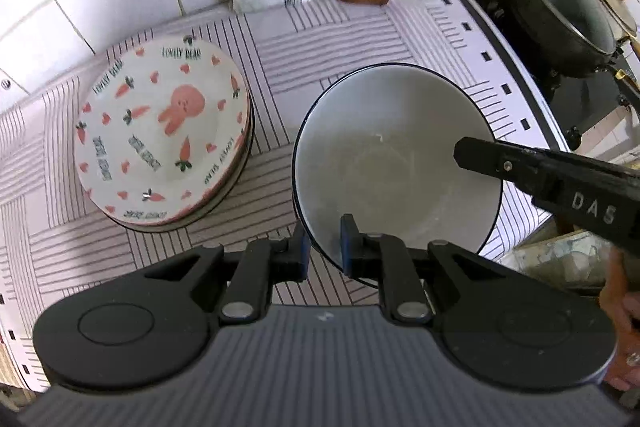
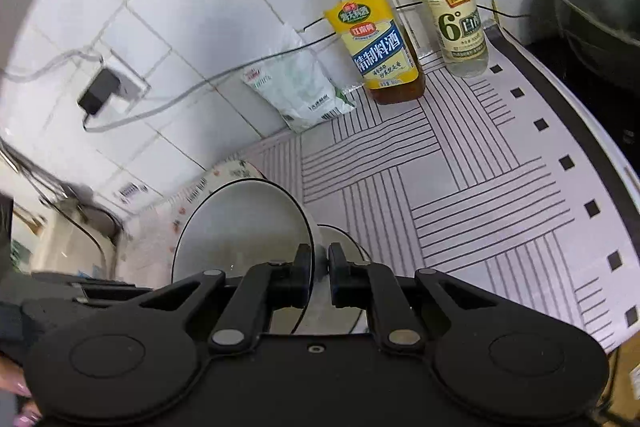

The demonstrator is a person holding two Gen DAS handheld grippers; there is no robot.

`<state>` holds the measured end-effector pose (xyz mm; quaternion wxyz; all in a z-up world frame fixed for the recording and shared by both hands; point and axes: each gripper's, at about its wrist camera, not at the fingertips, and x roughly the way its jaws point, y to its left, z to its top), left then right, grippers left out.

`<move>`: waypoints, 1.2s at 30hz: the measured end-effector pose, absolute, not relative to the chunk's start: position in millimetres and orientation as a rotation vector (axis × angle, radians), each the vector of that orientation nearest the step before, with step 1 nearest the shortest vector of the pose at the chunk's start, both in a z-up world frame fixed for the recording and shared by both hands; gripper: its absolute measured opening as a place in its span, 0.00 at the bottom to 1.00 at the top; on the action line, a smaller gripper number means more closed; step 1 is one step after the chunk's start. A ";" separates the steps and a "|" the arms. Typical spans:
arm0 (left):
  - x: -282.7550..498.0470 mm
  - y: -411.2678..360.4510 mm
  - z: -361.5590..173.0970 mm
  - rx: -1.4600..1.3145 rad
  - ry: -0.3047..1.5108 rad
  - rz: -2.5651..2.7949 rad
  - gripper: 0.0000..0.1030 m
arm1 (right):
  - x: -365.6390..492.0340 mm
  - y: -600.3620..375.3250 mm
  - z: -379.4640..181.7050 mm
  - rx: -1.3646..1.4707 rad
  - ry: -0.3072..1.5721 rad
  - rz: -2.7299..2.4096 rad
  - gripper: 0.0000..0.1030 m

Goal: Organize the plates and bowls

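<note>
left gripper (image 1: 323,247): narrow, pinching the near rim of the white bowl (image 1: 396,163), one finger inside the wall, one outside.
right gripper (image 2: 319,269): narrow, clamped on the same bowl's rim at the opposite side; from the left wrist view its finger reaches in over the right rim.
bowl location: middle of the counter mat (image 1: 280,43), toward its front edge; lifted or resting, cannot tell. A second dark rim line shows beside it in the right wrist view, maybe another bowl, unclear.
plate stack (image 1: 164,135): near the mat's left edge, just beside the bowl, apart from it; carrot-and-bunny plate on top.
step in hand (judgement): two-handed carry or placement of the bowl, probably next to or away from the plates.
how to do it well: keep both grips level so the rim doesn't twist; move both hands together; set down flat before releasing; avoid clipping the plate stack.
readable text: plate says "LOVELY BEAR"; right gripper body says "DAS"; yellow-label bottle (image 2: 376,39) at the back edge reads "精制料酒"; clear bottle (image 2: 452,7) beside it shows "6°".
other: white bag (image 2: 298,87) leaning on the tiled wall; lidded dark wok (image 1: 556,7) past the right edge on the stove.
</note>
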<state>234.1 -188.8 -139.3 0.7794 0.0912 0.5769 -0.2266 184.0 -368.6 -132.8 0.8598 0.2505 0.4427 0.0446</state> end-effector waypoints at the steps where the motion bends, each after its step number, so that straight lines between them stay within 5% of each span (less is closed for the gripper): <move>1: 236.3 -189.9 -141.4 0.207 1.253 -0.487 0.13 | 186.4 -368.2 -134.9 0.518 0.941 0.098 0.13; 24: 252.2 -189.8 -181.8 0.097 1.395 -0.424 0.22 | 186.6 -321.1 -151.5 0.039 0.926 0.098 0.13; 36: 241.3 -175.0 -167.9 0.010 1.357 -0.456 0.26 | 172.6 -328.3 -135.5 0.054 0.874 0.117 0.17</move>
